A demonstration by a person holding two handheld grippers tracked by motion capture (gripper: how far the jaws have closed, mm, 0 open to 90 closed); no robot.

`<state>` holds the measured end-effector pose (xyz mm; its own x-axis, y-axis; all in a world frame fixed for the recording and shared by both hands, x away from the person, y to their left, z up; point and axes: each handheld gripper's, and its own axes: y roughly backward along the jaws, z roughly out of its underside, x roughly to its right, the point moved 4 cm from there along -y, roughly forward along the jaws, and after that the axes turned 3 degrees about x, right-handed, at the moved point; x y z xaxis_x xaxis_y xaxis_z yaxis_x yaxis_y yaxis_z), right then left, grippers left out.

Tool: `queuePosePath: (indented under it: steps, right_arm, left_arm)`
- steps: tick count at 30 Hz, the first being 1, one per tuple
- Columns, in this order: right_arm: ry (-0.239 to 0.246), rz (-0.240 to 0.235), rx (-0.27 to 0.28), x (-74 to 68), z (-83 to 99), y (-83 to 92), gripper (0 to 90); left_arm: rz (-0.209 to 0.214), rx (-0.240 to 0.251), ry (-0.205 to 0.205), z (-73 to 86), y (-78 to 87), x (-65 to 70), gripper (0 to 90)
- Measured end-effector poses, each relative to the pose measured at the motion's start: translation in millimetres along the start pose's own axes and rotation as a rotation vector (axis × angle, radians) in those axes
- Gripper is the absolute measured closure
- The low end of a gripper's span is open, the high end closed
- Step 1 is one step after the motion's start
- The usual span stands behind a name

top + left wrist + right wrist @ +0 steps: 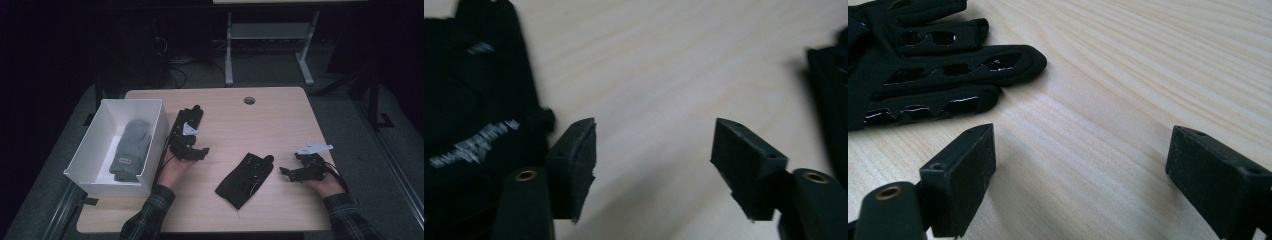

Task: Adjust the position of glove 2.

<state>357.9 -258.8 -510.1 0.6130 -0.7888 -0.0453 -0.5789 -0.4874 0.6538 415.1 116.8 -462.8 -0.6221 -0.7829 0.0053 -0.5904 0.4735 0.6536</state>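
A black glove [244, 179] lies flat near the middle of the wooden table [280, 120]. A second black glove [193, 116] with white lettering lies beside the white box [156, 131]. My left gripper [199, 151] hovers just in front of that second glove, open. In the left gripper view its jaws [654, 145] frame bare wood, with the lettered glove [474, 125] just left of them. My right gripper [286, 172] stands open to the right of the middle glove. In the right gripper view, nothing lies between its jaws [1080, 155], and the glove's fingers [933, 65] lie ahead to the left.
The white box at the table's left holds a grey mitten [131, 149]. A round cable hole [249, 100] sits near the far edge. Beyond the table stands a white desk frame [270, 45] on a dark floor.
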Motion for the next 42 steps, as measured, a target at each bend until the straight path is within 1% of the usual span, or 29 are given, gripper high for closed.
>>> queuePosePath:
  steps: [2,4,6,7,9,10,12,14,15,17,18,19,20,22,23,24,26,27,28,29,31,32,33,34,35,37,38,40,42]
  right_arm:
    - [0.0,0.0,0.0,0.0,0.0,0.0,12.2]
    - [0.0,0.0,0.002,0.0,0.0,-0.1,12.3]
    - [-0.001,0.0,0.001,0.0,0.0,0.0,12.4]
    - [-0.002,0.001,0.001,0.0,0.0,0.0,12.4]
    - [0.002,0.002,-0.002,0.4,0.1,0.3,12.6]
    - [0.002,0.002,-0.002,0.4,0.1,0.3,12.6]
    - [0.002,0.003,-0.003,0.5,0.1,0.4,12.7]
    - [0.001,0.003,-0.003,0.5,0.1,0.4,12.7]
    - [0.002,0.003,-0.003,0.5,0.1,0.4,12.8]
    - [0.001,0.003,-0.001,0.5,0.1,0.3,12.8]
    - [0.0,0.003,-0.002,0.4,0.1,0.4,12.9]
    - [-0.001,0.003,0.001,0.4,0.1,0.1,12.9]
    - [-0.001,0.003,0.001,0.4,0.1,0.1,12.9]
    - [-0.001,0.003,0.0,0.4,0.1,0.2,12.9]
    - [0.0,0.003,-0.002,0.5,0.1,0.4,12.9]
    - [0.0,0.004,-0.002,0.5,0.1,0.3,12.9]
    - [0.001,0.004,-0.003,0.5,0.1,0.4,12.9]
    - [0.0,0.004,-0.002,0.5,0.1,0.4,12.9]
    - [0.001,0.004,-0.002,0.5,0.1,0.3,12.9]
    - [0.0,0.004,-0.002,0.4,0.1,0.4,12.9]
    - [0.0,0.004,-0.003,0.4,0.1,0.4,12.9]
    - [0.0,0.005,-0.002,0.5,0.1,0.4,12.9]
    - [-0.001,0.005,-0.002,0.4,0.1,0.4,12.9]
    - [0.0,0.006,-0.002,0.5,0.2,0.4,12.9]
    - [-0.001,0.005,-0.002,0.5,0.2,0.4,12.9]
    - [-0.002,0.006,-0.002,0.4,0.2,0.5,13.0]
    - [-0.001,0.007,-0.001,0.5,0.3,0.5,13.0]
    - [-0.002,0.008,-0.001,0.5,0.3,0.6,13.1]
    - [-0.002,0.008,-0.001,0.5,0.3,0.6,13.1]
  left_arm:
    - [-0.028,-0.013,-0.008,-6.1,-4.3,-8.5,40.1]
    - [-0.06,-0.004,-0.005,-12.6,-8.5,-16.8,42.5]
    - [-0.075,0.005,0.01,-18.3,-13.4,-23.6,44.6]
    - [-0.085,-0.004,0.014,-20.3,-16.2,-26.4,45.3]
    - [-0.108,-0.013,0.007,-23.9,-22.5,-31.6,47.9]
    - [-0.128,-0.018,0.006,-26.7,-26.5,-35.0,48.6]
    - [-0.134,-0.021,0.011,-30.7,-32.3,-38.9,50.4]
    - [-0.159,-0.034,0.007,-34.5,-38.8,-43.0,51.1]
    - [-0.162,-0.033,0.009,-35.9,-42.4,-44.3,51.4]
    - [-0.187,-0.053,0.004,-37.5,-49.1,-49.4,51.5]
    - [-0.189,-0.058,0.003,-37.7,-51.1,-51.0,51.6]
    - [-0.193,-0.064,0.014,-37.6,-54.4,-53.4,51.8]
    - [-0.196,-0.073,0.012,-37.3,-56.8,-55.6,51.8]
    - [-0.2,-0.083,0.024,-35.7,-60.6,-58.2,52.1]
    - [-0.204,-0.094,0.017,-34.3,-61.9,-60.0,52.3]
    - [-0.206,-0.101,0.022,-32.6,-63.2,-61.2,52.4]
    - [-0.201,-0.109,0.034,-29.5,-65.4,-63.3,53.6]
    - [-0.205,-0.116,0.034,-27.2,-67.1,-63.9,54.4]
    - [-0.211,-0.126,0.024,-25.4,-68.0,-64.5,55.8]
    - [-0.207,-0.129,0.031,-24.0,-69.1,-64.5,58.5]
    - [-0.186,-0.123,0.033,-23.7,-70.0,-63.6,67.8]
    - [-0.175,-0.12,0.03,-24.2,-70.2,-61.9,75.1]
    - [-0.174,-0.118,0.022,-25.1,-70.2,-60.1,82.8]
    - [-0.181,-0.123,0.014,-25.5,-70.6,-59.0,86.4]
    - [-0.184,-0.124,0.012,-25.7,-70.6,-58.1,87.6]
    - [-0.169,-0.123,0.028,-26.1,-68.2,-59.3,88.3]
    - [-0.153,-0.116,0.043,-27.2,-65.5,-58.9,88.4]
    - [-0.127,-0.095,0.036,-31.5,-59.4,-54.3,88.6]
    - [-0.075,-0.065,0.033,-36.1,-52.6,-46.0,88.5]
